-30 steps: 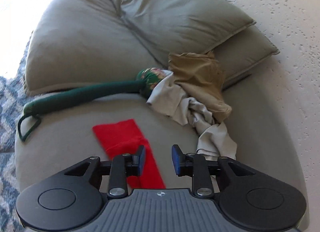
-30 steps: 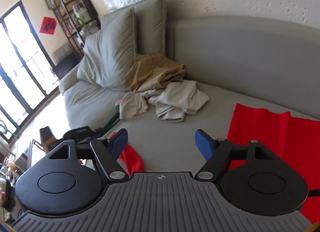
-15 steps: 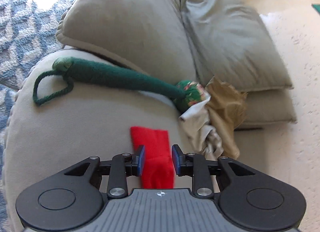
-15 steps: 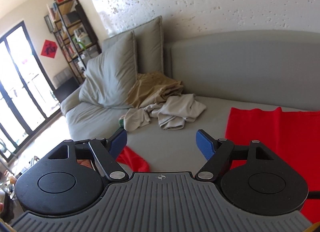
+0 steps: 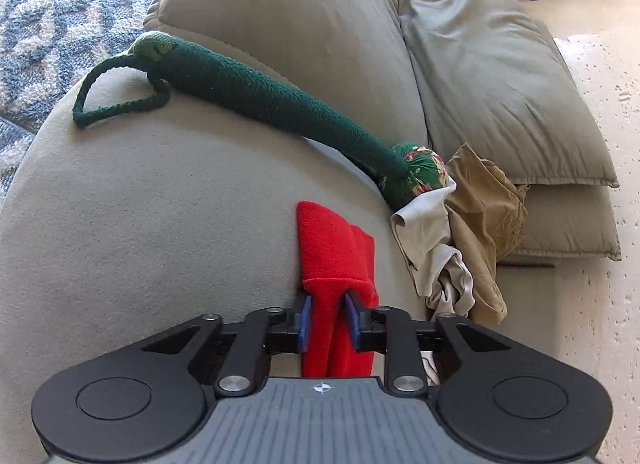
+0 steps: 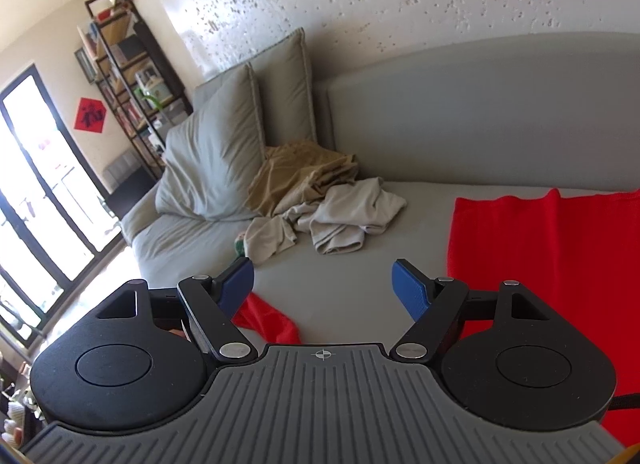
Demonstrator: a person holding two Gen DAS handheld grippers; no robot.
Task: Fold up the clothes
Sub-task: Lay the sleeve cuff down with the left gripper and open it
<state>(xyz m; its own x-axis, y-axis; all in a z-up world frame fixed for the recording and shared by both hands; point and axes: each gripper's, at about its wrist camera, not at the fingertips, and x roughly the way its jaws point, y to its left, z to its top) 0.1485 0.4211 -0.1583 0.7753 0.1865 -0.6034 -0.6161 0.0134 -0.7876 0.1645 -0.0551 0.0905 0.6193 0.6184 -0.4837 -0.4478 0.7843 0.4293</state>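
The red cloth (image 5: 336,248) lies on the grey sofa seat (image 5: 140,224). One narrow end of it runs between the blue pads (image 5: 305,322) of the left gripper (image 5: 328,322). The pads press it from both sides, so this gripper is holding the cloth. The wide part of the same red cloth (image 6: 552,264) lies flat on the seat near the right gripper (image 6: 324,284), whose blue fingers stand far apart with nothing between them.

The cloth looks soft, light and floppy, like fleece. It will bend and sag if picked up by one spot. It is not slippery and it cannot break. A good place to hold it is near an edge or a corner, one gripper at each end, so it stays spread out.

A pile of tan and cream clothes (image 6: 320,200) waits by the grey pillows (image 6: 224,160), next to a long green knitted toy (image 5: 260,104).
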